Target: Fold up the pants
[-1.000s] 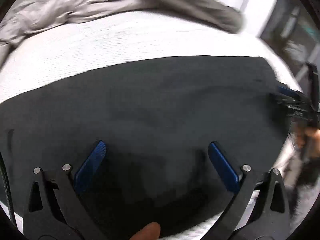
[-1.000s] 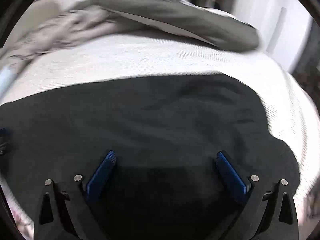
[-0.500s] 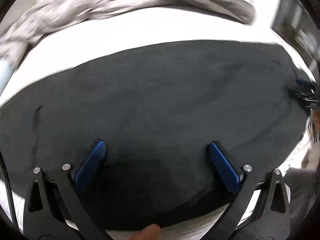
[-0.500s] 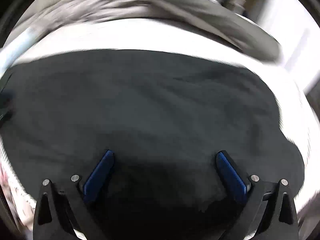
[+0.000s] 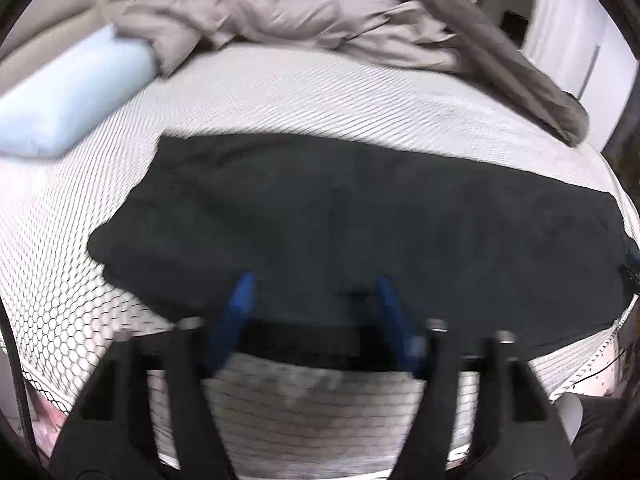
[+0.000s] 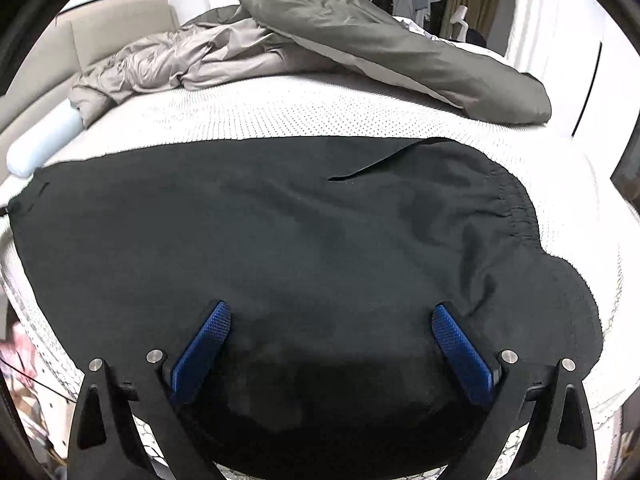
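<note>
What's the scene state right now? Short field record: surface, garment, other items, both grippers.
surface: white mattress
garment: black pants spread flat, elastic waistband toward the right in the right wrist view
other items: grey duvet bunched at the far side; pale blue pillow
left gripper: jaws just been closing, partly open over the pants' near edge
right gripper: open above the pants

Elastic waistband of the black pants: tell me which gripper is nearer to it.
Right. The right gripper hangs over the pants beside the gathered waistband; the left gripper is at the opposite, leg end.
</note>
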`<state>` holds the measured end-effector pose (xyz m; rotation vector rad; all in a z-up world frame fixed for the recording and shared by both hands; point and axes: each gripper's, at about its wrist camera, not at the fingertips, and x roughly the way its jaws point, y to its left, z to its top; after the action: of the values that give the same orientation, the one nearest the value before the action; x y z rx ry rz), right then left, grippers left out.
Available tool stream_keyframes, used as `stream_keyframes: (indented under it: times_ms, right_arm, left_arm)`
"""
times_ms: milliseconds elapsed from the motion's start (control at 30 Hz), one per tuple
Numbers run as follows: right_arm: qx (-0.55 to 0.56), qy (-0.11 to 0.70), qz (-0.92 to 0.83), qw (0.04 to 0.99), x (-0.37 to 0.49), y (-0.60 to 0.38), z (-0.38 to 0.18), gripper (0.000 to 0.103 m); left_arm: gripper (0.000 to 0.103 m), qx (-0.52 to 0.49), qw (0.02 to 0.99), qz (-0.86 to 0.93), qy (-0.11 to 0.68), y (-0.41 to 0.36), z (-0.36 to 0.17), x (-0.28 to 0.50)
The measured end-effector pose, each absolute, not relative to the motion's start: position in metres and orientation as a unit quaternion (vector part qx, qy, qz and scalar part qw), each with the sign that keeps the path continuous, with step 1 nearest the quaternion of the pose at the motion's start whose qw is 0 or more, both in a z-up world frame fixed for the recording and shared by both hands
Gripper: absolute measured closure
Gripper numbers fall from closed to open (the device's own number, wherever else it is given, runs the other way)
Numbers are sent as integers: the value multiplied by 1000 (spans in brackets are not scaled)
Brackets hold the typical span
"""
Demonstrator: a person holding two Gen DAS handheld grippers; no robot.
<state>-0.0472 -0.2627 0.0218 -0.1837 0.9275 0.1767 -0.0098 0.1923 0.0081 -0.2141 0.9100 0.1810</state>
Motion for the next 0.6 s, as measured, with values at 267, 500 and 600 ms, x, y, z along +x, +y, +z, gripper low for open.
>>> stream_keyframes:
  times_ms: [267,500,600]
  right_arm:
    - [-102,459,73,879,-45,-255,10,1]
    - [-90,454,73,883,-38,-254,13,1]
    - [-94,450,90,884,-39,-248,14,1]
  left_arm:
    - [102,-160,880,148,422,288,-12,-39]
    - [60,-99,893,99,428,236,12,5]
    - [52,-75,876,110,464,229,-1,36]
